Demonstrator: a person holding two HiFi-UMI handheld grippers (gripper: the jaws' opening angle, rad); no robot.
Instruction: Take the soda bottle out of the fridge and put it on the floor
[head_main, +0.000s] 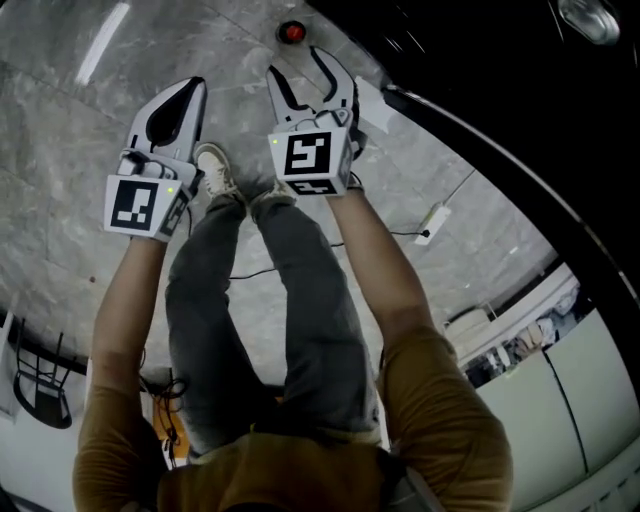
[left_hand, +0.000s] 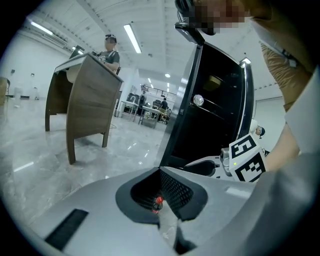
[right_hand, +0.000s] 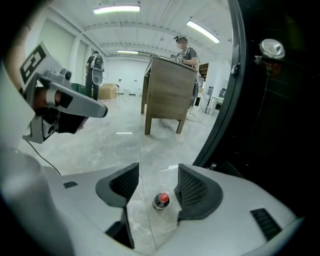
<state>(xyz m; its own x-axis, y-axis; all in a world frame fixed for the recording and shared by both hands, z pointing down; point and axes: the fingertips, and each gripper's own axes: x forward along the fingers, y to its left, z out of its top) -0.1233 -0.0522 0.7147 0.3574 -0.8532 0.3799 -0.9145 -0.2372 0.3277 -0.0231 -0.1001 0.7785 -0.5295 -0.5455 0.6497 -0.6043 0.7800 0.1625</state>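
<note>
Right tongs (right_hand: 159, 173) apart, bottle (right_hand: 161, 200) below, fridge (right_hand: 272, 125) beside

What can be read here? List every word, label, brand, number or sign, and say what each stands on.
No text can be read in any view.
The left gripper and the right gripper bear only black-and-white square markers, no letters.
The soda bottle shows little beyond its red cap and is too small for any label to be read.

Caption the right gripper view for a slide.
Open right claw hangs above the red-capped soda bottle standing on the floor.
</note>
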